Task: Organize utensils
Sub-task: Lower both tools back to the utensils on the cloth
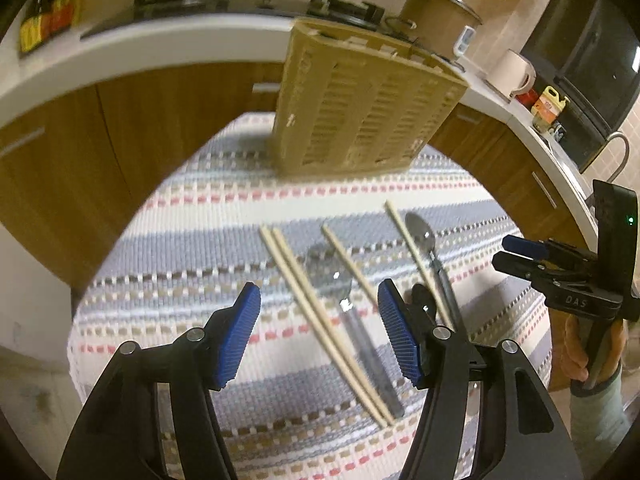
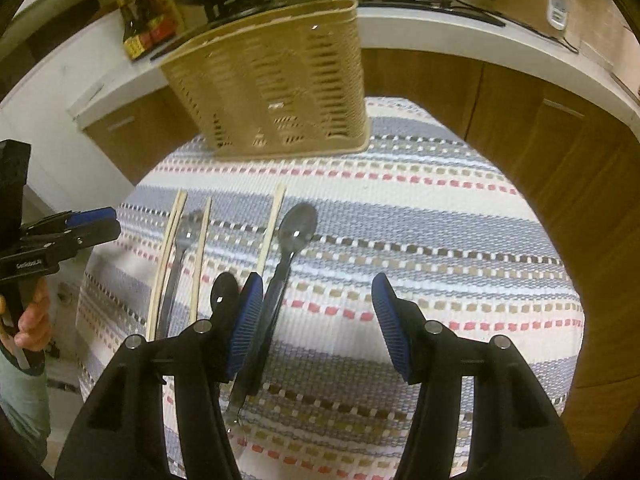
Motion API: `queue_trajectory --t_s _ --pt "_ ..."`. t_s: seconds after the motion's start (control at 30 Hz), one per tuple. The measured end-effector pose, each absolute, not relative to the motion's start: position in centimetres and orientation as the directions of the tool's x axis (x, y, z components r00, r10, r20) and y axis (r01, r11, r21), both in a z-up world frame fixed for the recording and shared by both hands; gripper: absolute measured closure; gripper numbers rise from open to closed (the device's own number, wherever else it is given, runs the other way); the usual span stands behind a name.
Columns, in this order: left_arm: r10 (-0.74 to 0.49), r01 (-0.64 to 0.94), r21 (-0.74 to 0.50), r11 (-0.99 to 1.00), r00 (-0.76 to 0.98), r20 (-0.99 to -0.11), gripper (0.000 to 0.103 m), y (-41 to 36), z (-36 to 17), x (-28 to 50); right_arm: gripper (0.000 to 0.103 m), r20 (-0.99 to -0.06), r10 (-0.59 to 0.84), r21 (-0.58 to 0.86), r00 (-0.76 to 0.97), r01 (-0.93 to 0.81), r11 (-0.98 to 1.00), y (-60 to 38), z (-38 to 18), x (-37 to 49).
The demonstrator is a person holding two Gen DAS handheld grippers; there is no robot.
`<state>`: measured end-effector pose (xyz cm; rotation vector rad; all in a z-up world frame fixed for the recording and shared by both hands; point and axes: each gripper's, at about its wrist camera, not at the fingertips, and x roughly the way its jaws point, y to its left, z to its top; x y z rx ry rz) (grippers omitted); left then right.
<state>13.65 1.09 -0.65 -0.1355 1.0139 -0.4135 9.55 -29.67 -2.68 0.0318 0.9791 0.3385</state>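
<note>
Left wrist view: the left gripper (image 1: 318, 334), black with blue ribbed pads, hung above the striped woven tablecloth (image 1: 200, 248) with its jaws wide apart and nothing between them. Below the gap lay a pair of pale wooden chopsticks (image 1: 320, 320) side by side, running from far left to near right. Just right of them lay a metal spoon (image 1: 348, 304), bowl toward the far side. A single pale chopstick (image 1: 350, 266) crossed beside that bowl. Further right, another single pale chopstick (image 1: 416, 258) lay just beside a second metal spoon (image 1: 430, 254). A tan slotted plastic utensil holder (image 1: 360, 108) stood upright at the far edge of the cloth, well apart from the utensils. The right gripper (image 1: 516, 254) showed at the right edge, side-on; I could not tell from here how its jaws stood.

Right wrist view: the right gripper (image 2: 318, 330) was over the cloth (image 2: 440, 240), jaws wide apart and unloaded. The second spoon (image 2: 286, 264) lay just inside the left pad (image 2: 246, 320), handle running near. Its neighbouring chopstick (image 2: 272, 224) lay to its left. Further left were the first spoon (image 2: 180, 256), the single chopstick (image 2: 200, 256) and the pair (image 2: 166, 260). The holder (image 2: 280, 88) stood at the far side. The left gripper (image 2: 96, 220) appeared at the left edge.
</note>
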Motion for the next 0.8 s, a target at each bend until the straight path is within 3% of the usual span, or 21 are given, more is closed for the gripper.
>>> queue_trajectory --t_s 0.3,0.47,0.6,0.7,0.8 --pt "-0.466 0.241 -0.402 0.884 0.370 -0.803 0.043 1.8 -2.4 14.8 0.050 -0.832 0.341 0.256 0.438 -0.244 0.936 -30.0 -3.4 11.4" --pt "-0.342 0.212 -0.277 0.937 0.401 -0.850 0.046 0.7 -2.9 16.1 0.054 -0.847 0.347 0.270 0.402 -0.236 0.933 -29.8 -4.2 12.5" --pt "-0.349 0.219 -0.284 0.933 0.366 -0.863 0.055 0.4 -4.3 17.0 0.066 -0.864 0.366 0.304 0.347 -0.222 0.927 -29.3 -5.5 14.0" --pt "-0.304 0.214 -0.237 0.948 0.374 -0.876 0.062 -0.2 -5.2 17.3 0.069 -0.873 0.361 0.303 0.327 -0.216 0.928 -28.5 -6.2 15.0" --pt "-0.268 0.239 -0.182 0.954 0.403 -0.875 0.062 -1.0 -5.4 16.9 0.069 -0.882 0.339 0.278 0.327 -0.219 0.935 -27.5 -6.5 15.7"
